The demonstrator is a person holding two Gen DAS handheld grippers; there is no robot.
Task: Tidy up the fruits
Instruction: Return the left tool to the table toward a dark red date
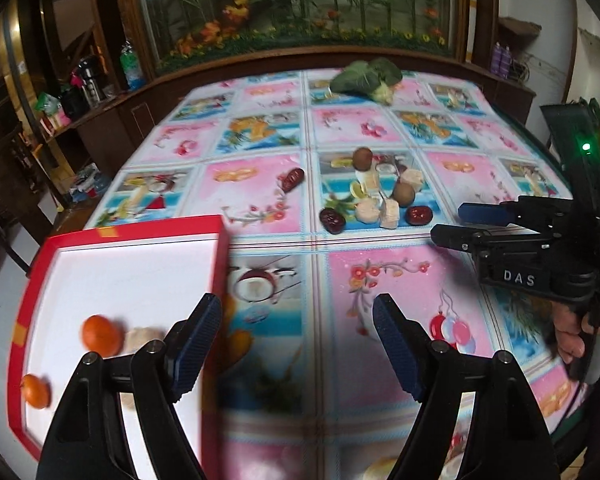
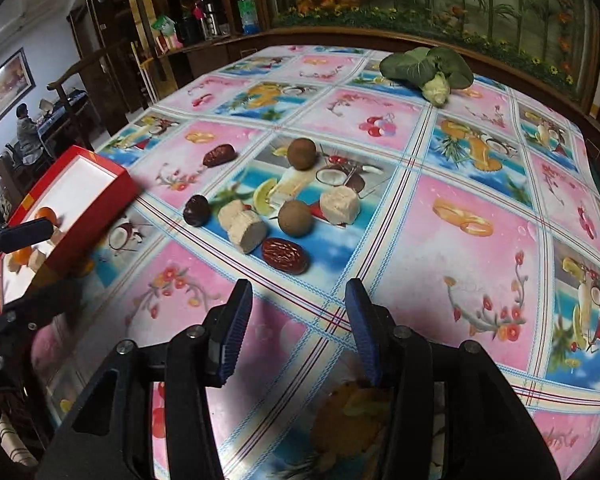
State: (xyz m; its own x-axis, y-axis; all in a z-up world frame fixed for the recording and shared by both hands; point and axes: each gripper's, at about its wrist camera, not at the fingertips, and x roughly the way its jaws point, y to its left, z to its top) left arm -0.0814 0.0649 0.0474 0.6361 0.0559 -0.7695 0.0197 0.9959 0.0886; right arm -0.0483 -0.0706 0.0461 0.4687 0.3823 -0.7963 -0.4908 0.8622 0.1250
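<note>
white letters "das" mark the black right claw (image 1: pixel 448 224), its jaws narrowly parted and empty. the left claw (image 1: pixel 296 344) gapes wide, empty, beside the red-rimmed white cardboard tray (image 1: pixel 140 232) holding two orange mandarins (image 1: pixel 101 335); brown dates (image 2: pixel 285 255) lie right of the tray on the floral-clothed counter (image 2: pixel 440 264).

Home dining room: patterned tablecloth (image 2: pixel 440 216), wooden cabinets (image 1: pixel 100 128).

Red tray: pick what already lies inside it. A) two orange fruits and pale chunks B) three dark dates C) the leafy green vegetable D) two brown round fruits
A: two orange fruits and pale chunks lie on the white floor of the red tray, while the dates, the brown round fruits and the leafy green vegetable are out on the tablecloth.
</note>
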